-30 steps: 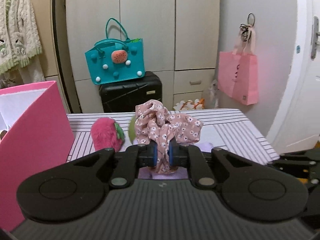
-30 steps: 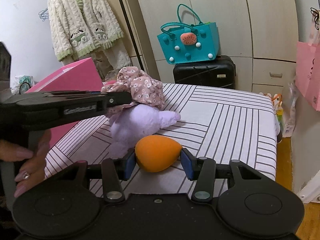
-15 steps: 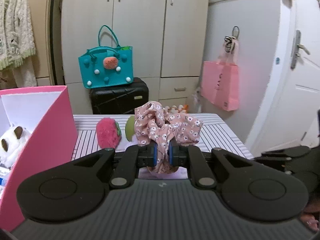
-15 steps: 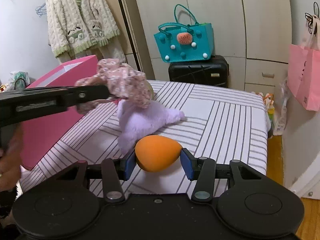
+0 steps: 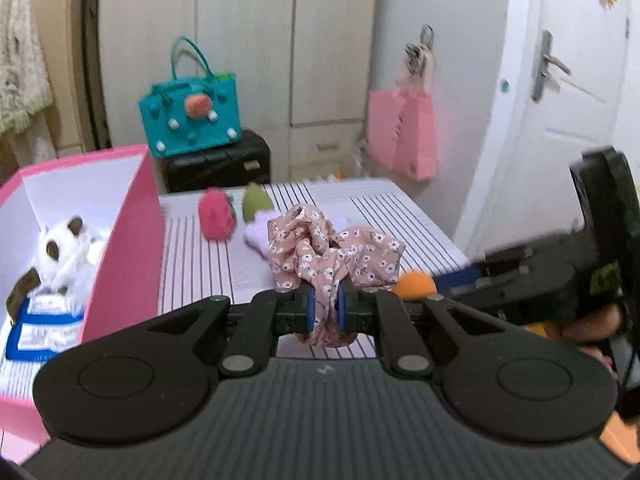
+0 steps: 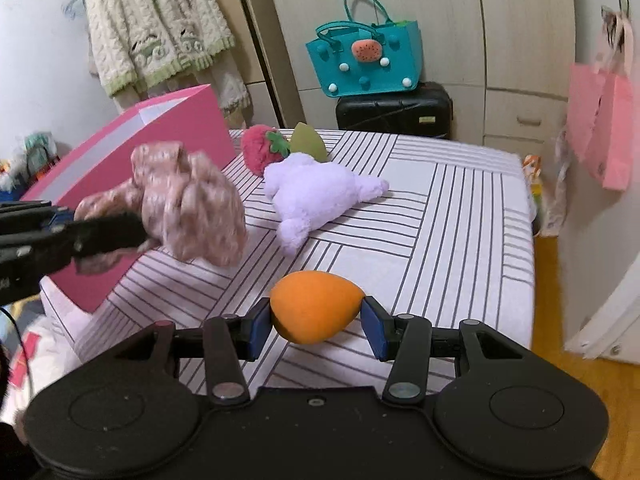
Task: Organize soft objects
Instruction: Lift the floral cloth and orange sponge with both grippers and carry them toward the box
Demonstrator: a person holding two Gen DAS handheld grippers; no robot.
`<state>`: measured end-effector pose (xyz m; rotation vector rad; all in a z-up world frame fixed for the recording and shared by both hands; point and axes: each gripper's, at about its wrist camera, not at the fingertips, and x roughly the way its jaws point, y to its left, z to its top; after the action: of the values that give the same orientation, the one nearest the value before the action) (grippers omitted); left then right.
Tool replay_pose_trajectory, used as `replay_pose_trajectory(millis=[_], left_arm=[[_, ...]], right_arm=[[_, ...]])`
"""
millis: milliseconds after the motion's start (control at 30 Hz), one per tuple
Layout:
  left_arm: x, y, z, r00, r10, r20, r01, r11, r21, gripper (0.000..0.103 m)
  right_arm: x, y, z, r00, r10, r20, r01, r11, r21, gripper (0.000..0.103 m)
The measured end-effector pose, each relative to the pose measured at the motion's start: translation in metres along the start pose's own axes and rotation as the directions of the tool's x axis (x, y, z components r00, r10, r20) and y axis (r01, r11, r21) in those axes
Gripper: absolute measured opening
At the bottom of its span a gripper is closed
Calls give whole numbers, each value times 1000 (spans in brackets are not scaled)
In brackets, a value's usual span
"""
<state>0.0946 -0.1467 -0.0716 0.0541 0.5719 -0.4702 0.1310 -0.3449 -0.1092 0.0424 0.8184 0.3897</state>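
A: The left gripper (image 5: 323, 312) has swung over toward the pink box (image 5: 132, 240) since a second ago. Its jaws are squeezed nearly together on the floral scrunchie (image 5: 332, 256), which is now lifted clear of the table (image 6: 440, 216) and hanging just beside the box's near wall.

B: And the box interior has come into view, with a white plush (image 5: 66, 252) already lying inside. Earlier only the outer wall showed.

A: The right gripper (image 6: 316, 322) has lifted too. Its jaws stand partly open, pressed on both ends of the orange sponge (image 6: 316, 306), held above the striped cloth.

B: (Both hands loaded at once, tidy work.) So two soft things are on their way, most likely to that box.

A: Left behind on the table are the lilac plush (image 6: 316, 196), the strawberry plush (image 6: 262, 148) and the green sponge (image 6: 308, 144), bunched near the far end.

B: The scrunchie looks first in line; it has yet to cross the rim.
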Motion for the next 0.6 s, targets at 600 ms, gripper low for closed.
replay_pose_trajectory(millis=[600], left_arm=[[-73,48,23,990,-28,-139,34,998,46,10]], right_arm=[[-58,90,43,985,159,-70,-167,975,-145,54]])
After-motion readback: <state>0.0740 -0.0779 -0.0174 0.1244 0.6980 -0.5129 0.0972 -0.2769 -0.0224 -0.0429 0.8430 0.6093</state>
